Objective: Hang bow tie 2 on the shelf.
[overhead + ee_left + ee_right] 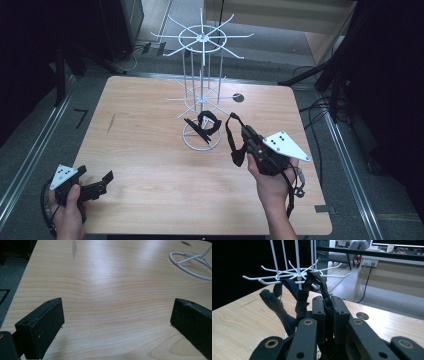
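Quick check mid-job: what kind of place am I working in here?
Likely an office or lab workspace: a wooden table with a white wire rack, office chair and desk with wall sockets behind.

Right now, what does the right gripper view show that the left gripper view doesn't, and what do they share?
Right gripper view alone: the right claw shut on a black strap, which loops up by the hook arms of the white wire rack; a dark blue strap hangs beside it, with a chair and desk beyond the table.

Left gripper view alone: the left claw open with nothing between its jaws, and the rack's ring base lying on the wood.

Both: the wooden table and the white wire rack.
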Available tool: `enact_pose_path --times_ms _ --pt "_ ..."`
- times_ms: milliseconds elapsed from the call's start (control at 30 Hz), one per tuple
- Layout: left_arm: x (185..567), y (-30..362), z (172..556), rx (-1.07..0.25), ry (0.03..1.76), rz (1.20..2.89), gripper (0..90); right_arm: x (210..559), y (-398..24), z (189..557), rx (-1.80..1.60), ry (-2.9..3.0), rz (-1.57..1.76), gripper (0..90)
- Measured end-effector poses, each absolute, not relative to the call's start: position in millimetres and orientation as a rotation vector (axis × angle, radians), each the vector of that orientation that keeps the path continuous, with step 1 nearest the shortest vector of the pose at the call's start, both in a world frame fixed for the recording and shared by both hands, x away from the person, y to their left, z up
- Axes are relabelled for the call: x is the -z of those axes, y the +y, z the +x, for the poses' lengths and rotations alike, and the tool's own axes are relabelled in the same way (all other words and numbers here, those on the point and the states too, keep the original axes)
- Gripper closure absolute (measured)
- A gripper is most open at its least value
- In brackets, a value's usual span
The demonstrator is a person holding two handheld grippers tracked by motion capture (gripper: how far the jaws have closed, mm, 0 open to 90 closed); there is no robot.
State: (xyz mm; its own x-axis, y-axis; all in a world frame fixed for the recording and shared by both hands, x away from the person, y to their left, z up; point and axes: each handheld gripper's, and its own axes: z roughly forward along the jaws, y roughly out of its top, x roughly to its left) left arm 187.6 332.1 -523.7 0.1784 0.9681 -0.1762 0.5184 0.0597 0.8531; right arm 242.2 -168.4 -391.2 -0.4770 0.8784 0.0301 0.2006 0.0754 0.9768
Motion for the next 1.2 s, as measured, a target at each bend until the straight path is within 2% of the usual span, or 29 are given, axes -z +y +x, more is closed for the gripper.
enact_pose_path --times_ms 600,1200 --pt "524 333 188 -0.642 1.458 1.582 0.0 387 -162 271 -1.447 1.768 1.117 83.5" --pt "524 333 188 -0.644 1.457 1.581 0.0 409 -146 289 -1.516 1.802 1.213 83.5"
